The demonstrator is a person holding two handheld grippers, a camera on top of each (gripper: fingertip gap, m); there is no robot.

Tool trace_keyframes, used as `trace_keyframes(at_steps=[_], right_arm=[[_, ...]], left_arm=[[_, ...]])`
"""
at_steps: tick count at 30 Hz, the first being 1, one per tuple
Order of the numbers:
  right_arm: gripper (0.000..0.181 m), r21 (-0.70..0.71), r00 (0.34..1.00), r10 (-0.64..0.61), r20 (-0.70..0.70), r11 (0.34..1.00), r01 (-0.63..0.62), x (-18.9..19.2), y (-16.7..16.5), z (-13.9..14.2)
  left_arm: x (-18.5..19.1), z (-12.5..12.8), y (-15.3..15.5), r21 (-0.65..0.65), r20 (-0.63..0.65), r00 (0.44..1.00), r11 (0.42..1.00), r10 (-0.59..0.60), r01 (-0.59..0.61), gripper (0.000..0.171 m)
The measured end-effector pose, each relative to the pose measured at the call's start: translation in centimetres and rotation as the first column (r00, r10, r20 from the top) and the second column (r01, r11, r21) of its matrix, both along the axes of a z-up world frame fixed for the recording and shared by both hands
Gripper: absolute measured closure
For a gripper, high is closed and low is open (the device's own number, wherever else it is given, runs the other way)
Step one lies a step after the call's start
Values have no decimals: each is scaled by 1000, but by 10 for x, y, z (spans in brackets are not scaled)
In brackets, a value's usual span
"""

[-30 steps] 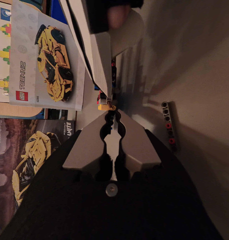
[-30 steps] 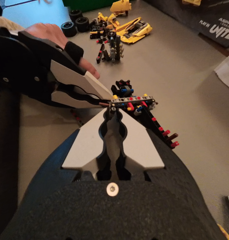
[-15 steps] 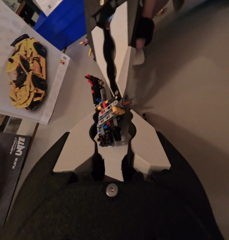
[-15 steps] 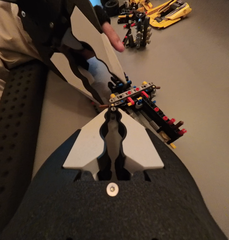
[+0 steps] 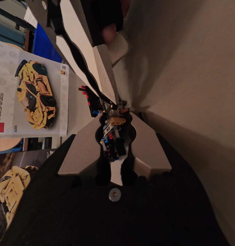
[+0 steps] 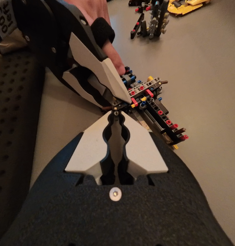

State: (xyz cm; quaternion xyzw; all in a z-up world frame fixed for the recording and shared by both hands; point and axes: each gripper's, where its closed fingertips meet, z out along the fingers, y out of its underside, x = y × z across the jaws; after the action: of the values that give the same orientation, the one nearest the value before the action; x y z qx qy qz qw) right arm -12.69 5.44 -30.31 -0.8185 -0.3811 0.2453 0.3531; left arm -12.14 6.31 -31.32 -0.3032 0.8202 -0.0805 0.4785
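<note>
A black and grey toy-brick frame with red pins (image 6: 147, 101) is pinched at one corner by the nearly closed right gripper (image 6: 116, 113); it is straddled by the left gripper (image 5: 115, 117), parted wide around its end.

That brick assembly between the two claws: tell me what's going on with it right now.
A person holds a claw in each hand over a grey table. The right claw is shut on a dark corner piece of the brick assembly. The left claw stands open around the assembly, which lies between its fingers, and one fingertip presses on the grey beam. A booklet lies nearby, and loose yellow and black parts sit farther back.
</note>
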Motion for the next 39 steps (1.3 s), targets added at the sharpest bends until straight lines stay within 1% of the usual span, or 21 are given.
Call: trace_keyframes(at_steps=[3,11,15,22,25,28,30,33,35,39], right_arm=[[175,8,998,19,59,1000,-19,3,-2,0],[176,-27,998,11,56,1000,-9,10,-6,1],[176,-19,994,7,110,1000,-5,14,-8,1],[176,-45,996,-9,94,999,13,18,-10,3],[176,-72,998,-15,54,997,19,20,-11,4],[181,-47,999,-12,33,999,14,26,-13,10],[179,-6,1000,9,28,1000,-9,25,-15,16],[169,27,995,-5,95,1000,3,27,-10,6],[175,-7,997,18,79,1000,-17,22,-12,3],[175,-18,998,21,62,1000,-20,19,-11,2]], left_arm=[[3,0,-2,23,10,1000,1000,13,-13,139],[9,-1,-5,61,6,1000,998,12,-13,139],[11,-1,-7,79,5,1000,997,10,-11,139],[14,-1,-9,107,4,1000,994,15,-15,140],[14,-1,-9,116,7,1000,993,8,-9,140],[14,-1,-9,101,8,1000,995,7,-7,140],[14,-1,-10,106,8,1000,994,9,-10,140],[14,-1,-10,100,6,1000,995,12,-13,140],[14,-1,-10,102,4,1000,995,13,-14,140],[13,-1,-10,108,5,1000,994,9,-9,140]])
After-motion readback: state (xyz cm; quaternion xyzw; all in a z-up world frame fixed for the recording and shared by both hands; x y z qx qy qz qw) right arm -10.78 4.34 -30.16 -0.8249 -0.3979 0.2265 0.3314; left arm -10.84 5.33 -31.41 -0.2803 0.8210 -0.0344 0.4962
